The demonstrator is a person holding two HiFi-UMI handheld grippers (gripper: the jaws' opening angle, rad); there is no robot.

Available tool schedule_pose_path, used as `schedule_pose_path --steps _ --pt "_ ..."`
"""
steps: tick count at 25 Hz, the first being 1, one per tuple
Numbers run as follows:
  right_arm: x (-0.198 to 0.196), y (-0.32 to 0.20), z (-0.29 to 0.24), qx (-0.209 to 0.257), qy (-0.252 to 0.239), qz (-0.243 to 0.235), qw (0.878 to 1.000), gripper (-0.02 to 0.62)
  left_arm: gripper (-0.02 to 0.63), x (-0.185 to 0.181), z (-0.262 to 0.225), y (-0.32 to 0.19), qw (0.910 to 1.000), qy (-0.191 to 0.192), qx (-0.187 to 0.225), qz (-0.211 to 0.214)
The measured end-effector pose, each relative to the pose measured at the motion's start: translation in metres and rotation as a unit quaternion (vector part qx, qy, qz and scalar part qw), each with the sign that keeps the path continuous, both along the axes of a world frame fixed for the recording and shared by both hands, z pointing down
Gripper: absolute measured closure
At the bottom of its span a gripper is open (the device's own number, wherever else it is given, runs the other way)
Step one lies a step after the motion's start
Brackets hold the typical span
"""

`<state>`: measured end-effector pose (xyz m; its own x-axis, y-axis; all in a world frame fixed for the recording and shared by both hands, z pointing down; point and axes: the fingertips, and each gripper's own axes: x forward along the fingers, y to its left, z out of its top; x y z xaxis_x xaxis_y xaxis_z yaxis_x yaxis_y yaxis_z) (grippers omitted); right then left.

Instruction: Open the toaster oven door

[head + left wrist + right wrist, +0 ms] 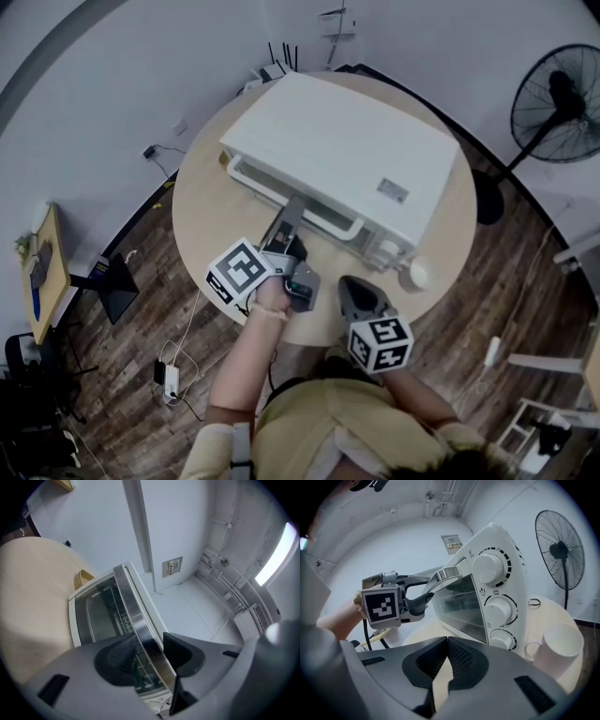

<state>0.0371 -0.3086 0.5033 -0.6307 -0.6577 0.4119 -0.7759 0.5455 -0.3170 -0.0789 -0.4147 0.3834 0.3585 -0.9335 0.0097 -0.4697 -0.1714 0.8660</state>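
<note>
A white toaster oven stands on a round pale table. Its metal door handle runs along the front edge. My left gripper reaches in from the near side and is shut on that handle. In the left gripper view the handle bar passes between the two pads of the left gripper, with the glass door behind it. From the right gripper view I see the left gripper clamped on the handle. My right gripper is shut and empty, hanging back over the table's near edge.
Three control knobs sit on the oven's right end. A white cup stands on the table beside them. A standing fan is off to the right on the wood floor. Cables lie on the floor at left.
</note>
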Motion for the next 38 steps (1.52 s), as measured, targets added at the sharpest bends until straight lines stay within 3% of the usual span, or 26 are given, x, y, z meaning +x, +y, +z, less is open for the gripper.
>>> schedule_pose_path --steps 6,10,14,26,38 --pt "0.0 -0.001 0.0 0.0 -0.002 0.003 1.0 0.592 0.446 0.001 0.001 0.0 0.9999 0.011 -0.006 0.006" --pt "-0.002 0.002 0.0 0.003 -0.001 0.005 1.0 0.592 0.446 0.003 0.003 0.004 0.9991 0.04 -0.01 0.009" --pt "-0.002 0.009 0.001 0.004 0.004 0.015 1.0 0.592 0.446 -0.001 0.003 0.008 0.9996 0.023 -0.005 0.015" --pt "0.008 0.028 -0.012 0.021 0.02 0.09 0.995 0.592 0.446 -0.004 0.015 0.023 0.9976 0.045 -0.017 0.049" --pt "0.002 0.068 -0.009 0.018 0.032 0.128 0.991 0.592 0.451 -0.016 0.034 0.053 0.9959 0.047 -0.033 0.071"
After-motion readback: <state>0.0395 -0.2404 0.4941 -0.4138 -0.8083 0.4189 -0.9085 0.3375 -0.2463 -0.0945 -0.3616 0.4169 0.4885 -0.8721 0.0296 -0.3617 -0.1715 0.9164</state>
